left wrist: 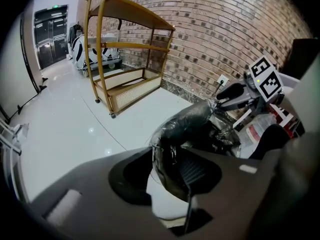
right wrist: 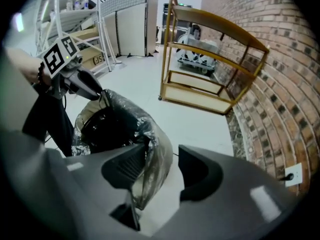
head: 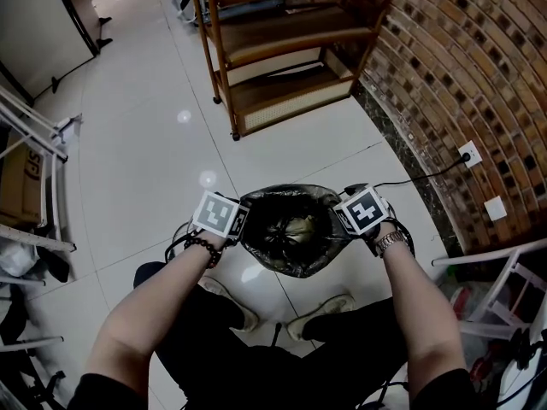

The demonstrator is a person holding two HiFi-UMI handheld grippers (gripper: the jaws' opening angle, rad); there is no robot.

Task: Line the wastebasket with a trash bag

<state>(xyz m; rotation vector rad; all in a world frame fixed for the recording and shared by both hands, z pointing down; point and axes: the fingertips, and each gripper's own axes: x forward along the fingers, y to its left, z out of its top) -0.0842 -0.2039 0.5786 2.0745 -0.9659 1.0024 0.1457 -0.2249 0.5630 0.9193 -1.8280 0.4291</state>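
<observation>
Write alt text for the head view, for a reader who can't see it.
Seen from above, a person holds the left tool and the right tool at opposite sides of an open black trash bag, on a white floor. A wooden shelf and brick wall stand beyond.

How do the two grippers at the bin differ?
The left gripper sits at the trash bag's left edge, the right gripper at its right edge. A bead bracelet sits behind the left gripper, a watch behind the right. Both have open jaws with bag film between them.
</observation>
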